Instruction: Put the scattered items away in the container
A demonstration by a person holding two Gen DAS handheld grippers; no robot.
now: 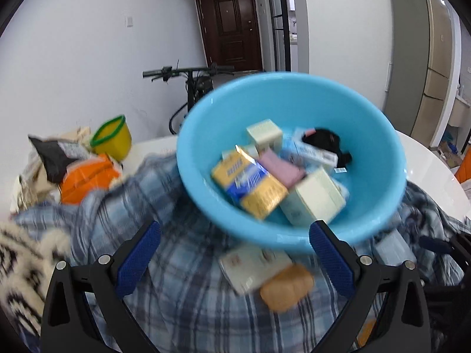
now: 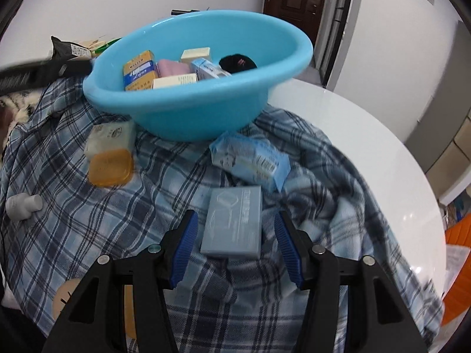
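Observation:
A light blue plastic basin [image 1: 259, 232] [image 2: 182, 108] sits on a blue plaid cloth [image 2: 88, 220] and holds several small boxes and a black item. My left gripper [image 1: 235, 235] is open and empty, just short of the basin's near rim, above an orange soap [image 1: 287, 291] and a cream packet [image 1: 250, 264]. My right gripper [image 2: 235, 223] is open, its fingers on either side of a flat grey-blue box [image 2: 235, 223] lying on the cloth. A light blue tissue packet [image 2: 253, 158], the orange soap [image 2: 110, 167], the cream packet [image 2: 110, 138] and a small white bottle [image 2: 22, 204] lie loose on the cloth.
The cloth covers a round white table [image 2: 368, 135]. A yellow cup with a green rim [image 1: 113, 136], an orange bag [image 1: 88, 179] and a fuzzy patterned fabric [image 1: 20, 264] lie at the left. A bicycle [image 1: 191, 85] stands behind the table.

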